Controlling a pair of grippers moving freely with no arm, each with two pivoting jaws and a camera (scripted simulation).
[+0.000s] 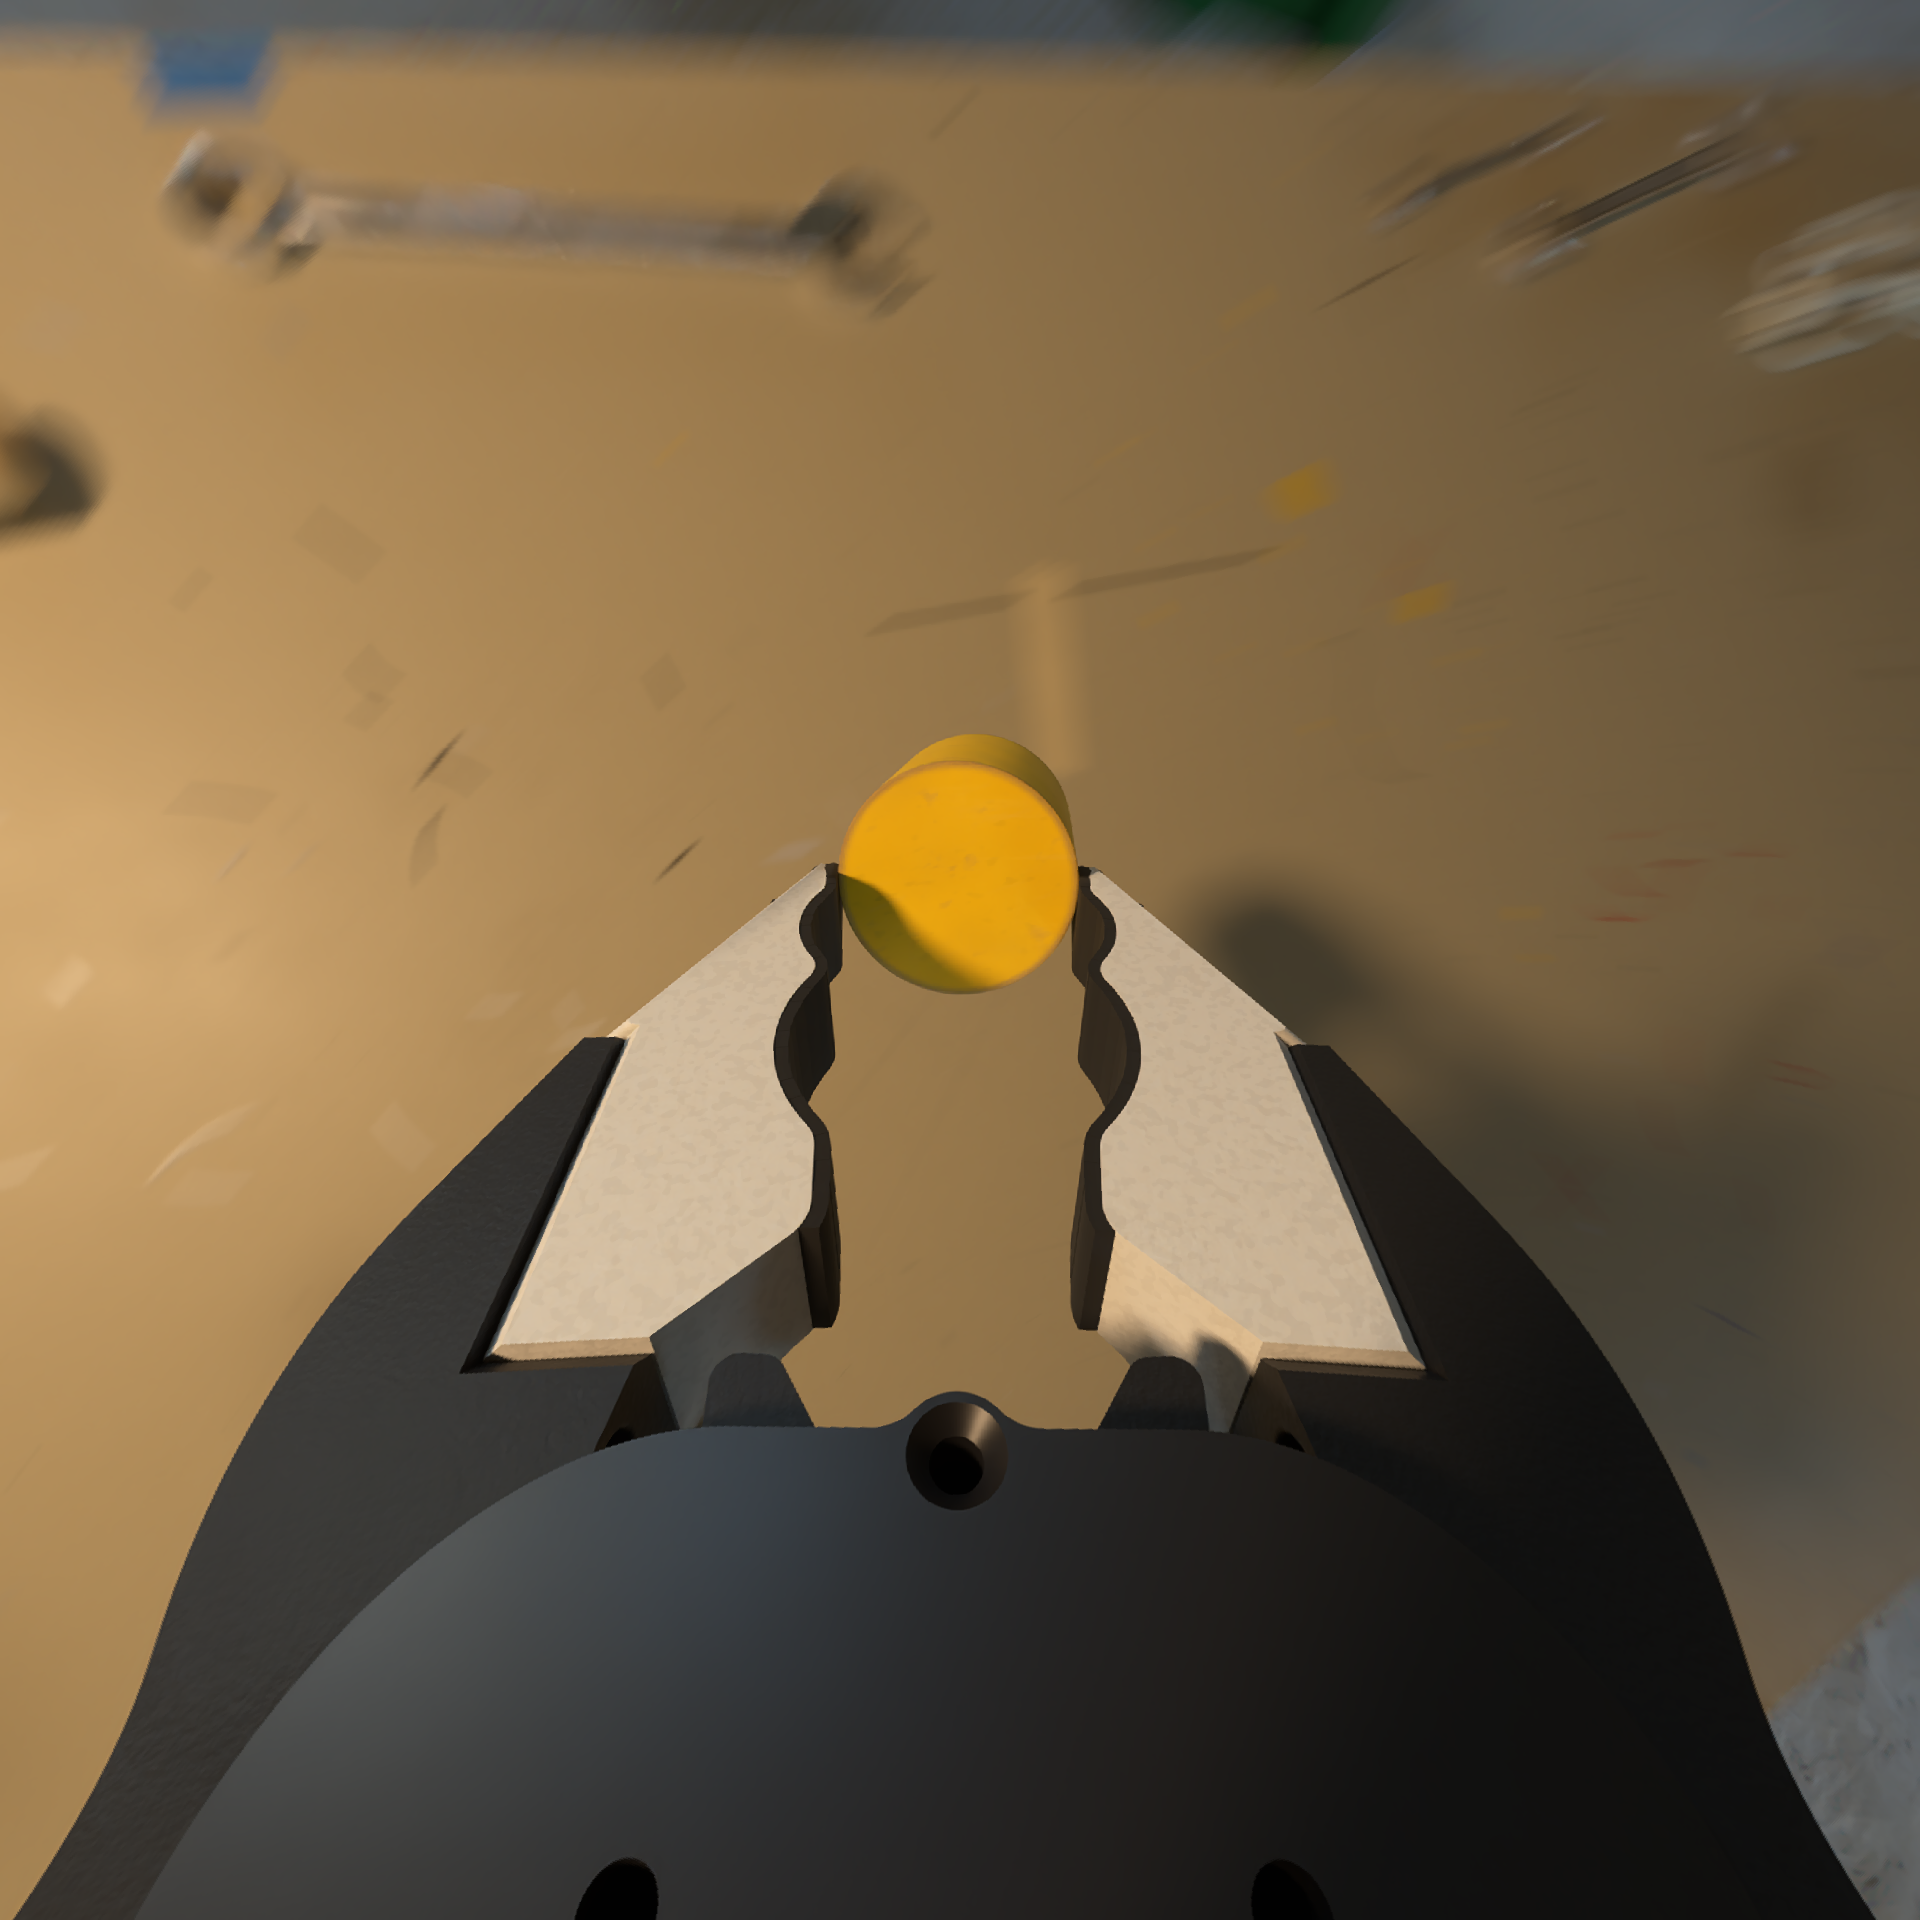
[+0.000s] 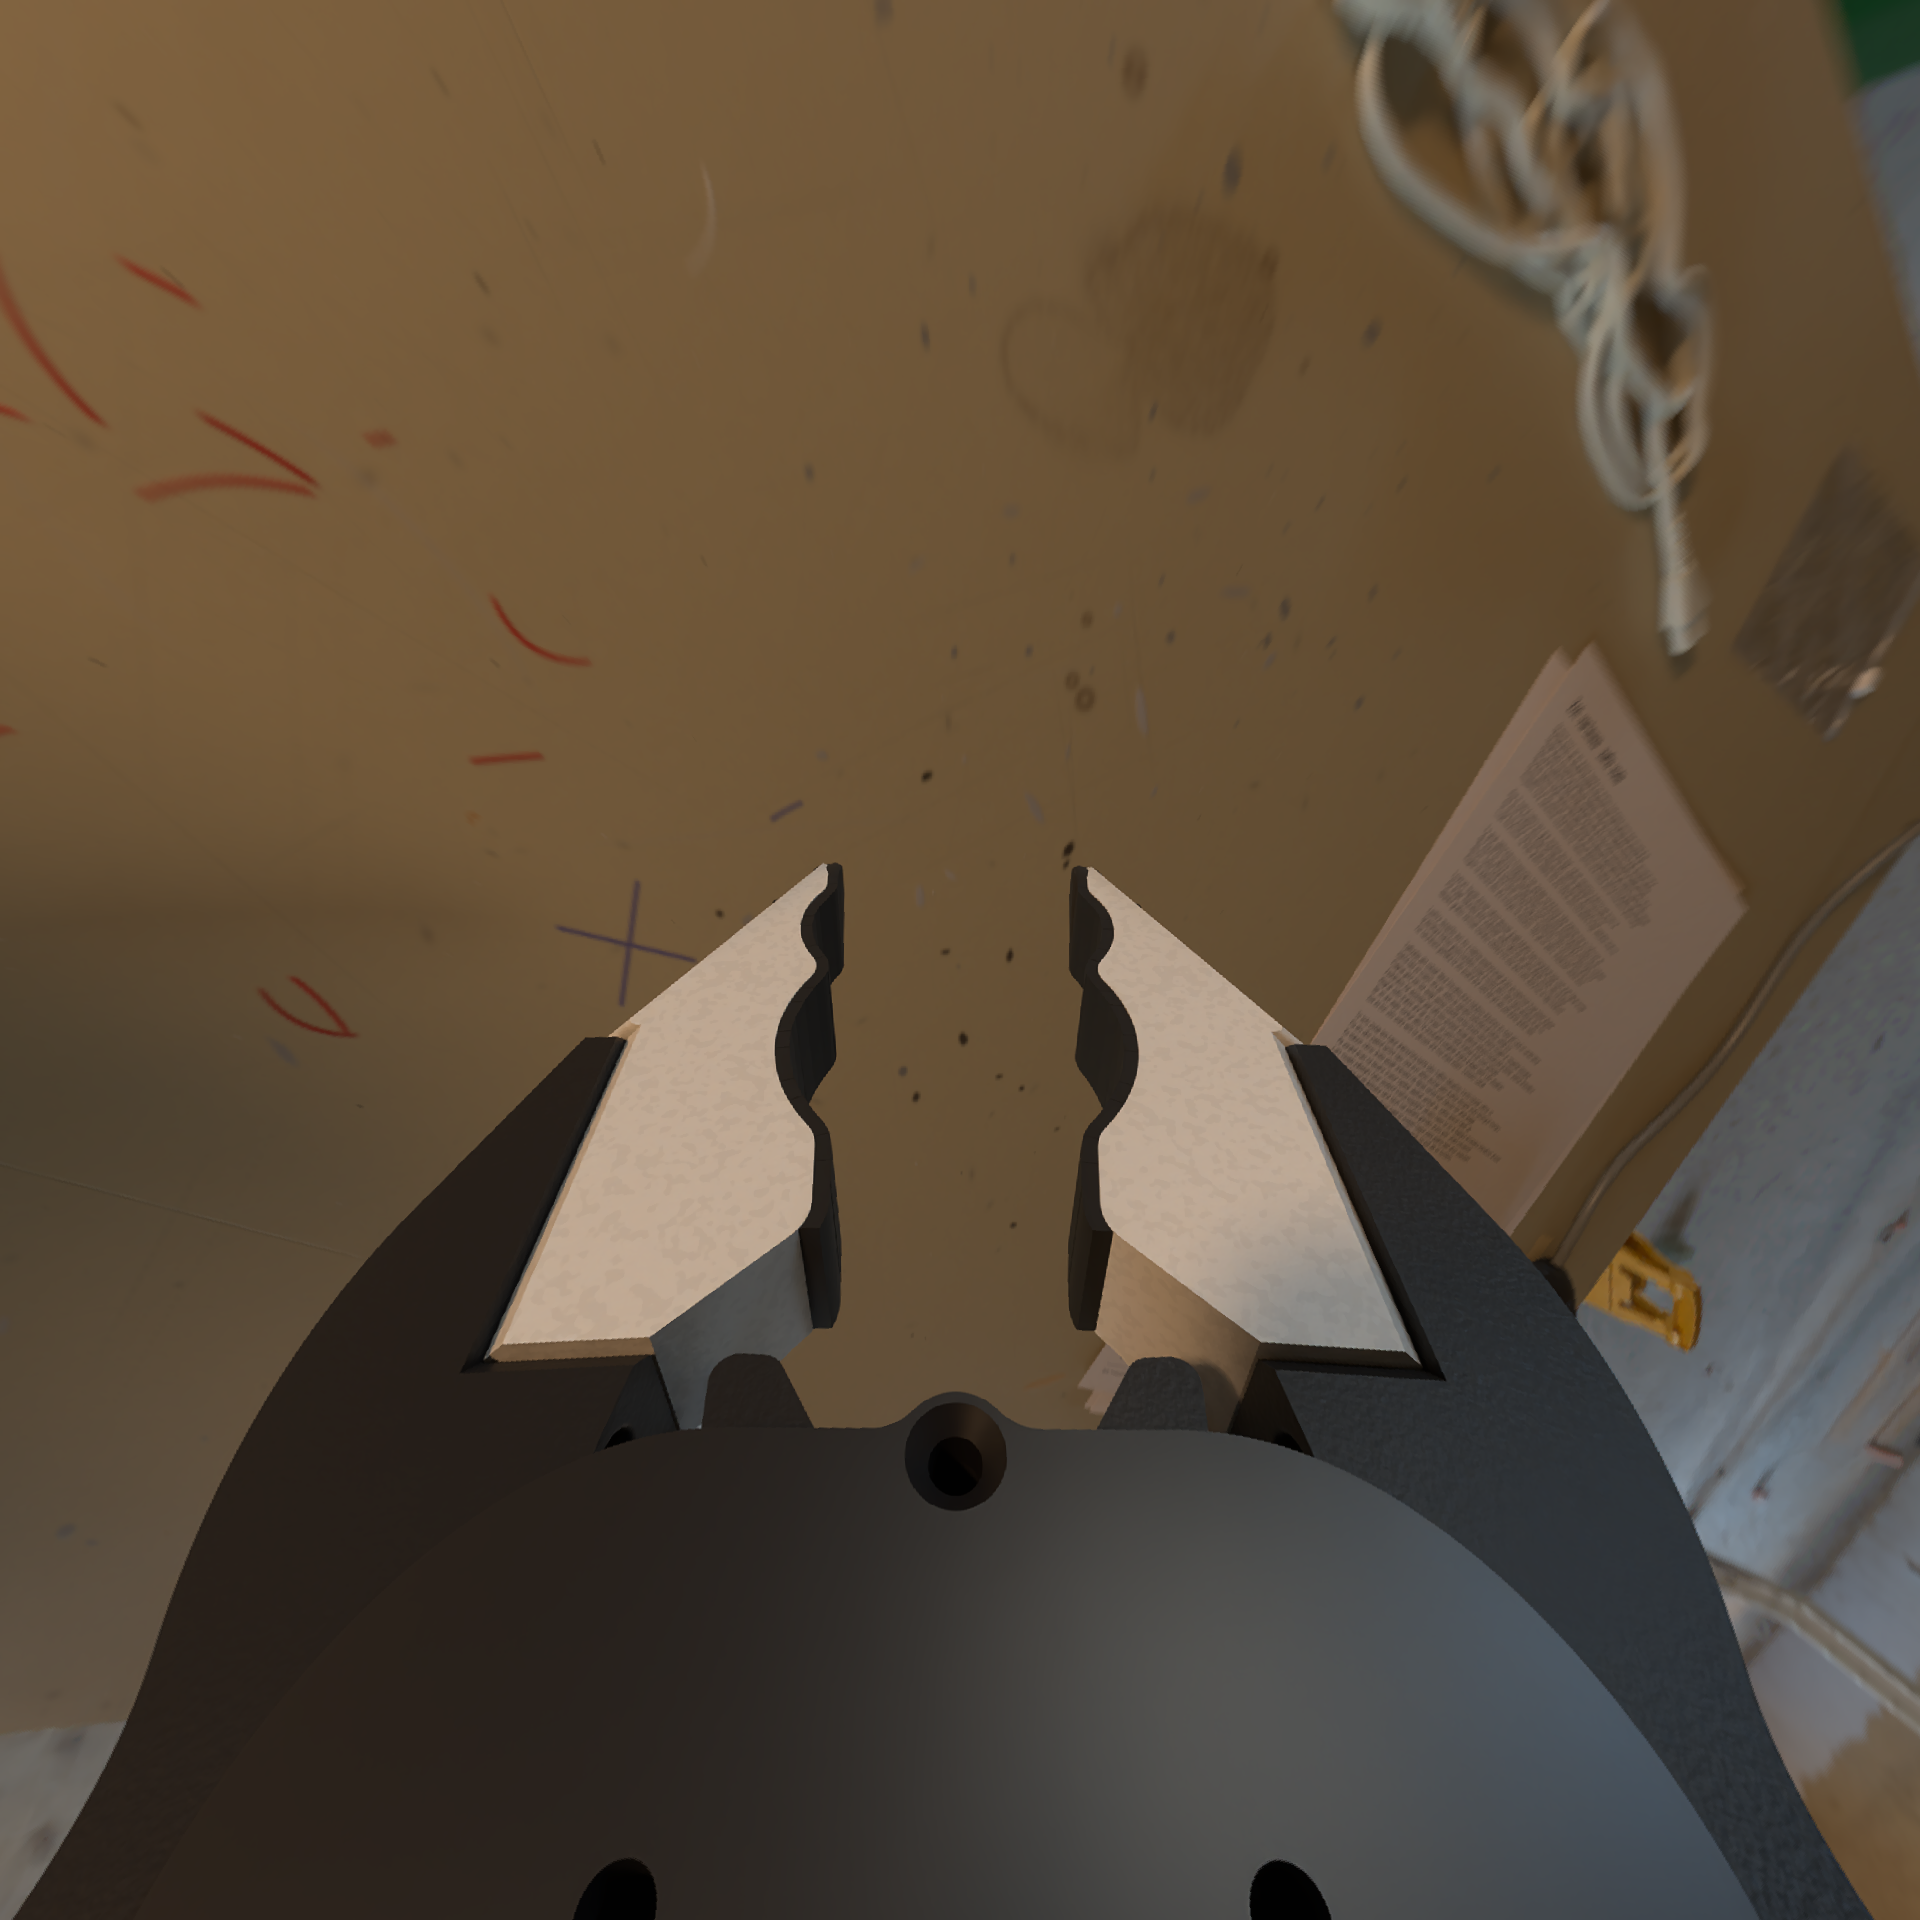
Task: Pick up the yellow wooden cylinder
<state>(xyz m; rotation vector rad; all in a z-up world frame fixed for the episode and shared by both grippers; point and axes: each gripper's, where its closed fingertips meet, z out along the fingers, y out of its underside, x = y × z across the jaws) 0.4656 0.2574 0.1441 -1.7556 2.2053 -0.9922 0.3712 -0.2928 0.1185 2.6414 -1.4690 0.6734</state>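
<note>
The yellow wooden cylinder [image 1: 958,878] shows end-on in the left wrist view, sharp against a blurred tan tabletop [image 1: 468,623]. My left gripper [image 1: 956,873] is shut on it: both fingertips press its sides, and it pokes forward past the tips. A dark shadow on the table lies off to its right, so it looks held above the surface. My right gripper [image 2: 956,873] is open and empty, pointing down at the bare, speckled tabletop [image 2: 727,416]. The cylinder does not show in the right wrist view.
A metal wrench [image 1: 540,223] and a blue object [image 1: 208,68] lie far back left. A coiled white cable [image 2: 1538,208], printed paper sheets [image 2: 1538,935], a grey patch [image 2: 1839,592] and a yellow clip [image 2: 1652,1299] lie near the table's right edge.
</note>
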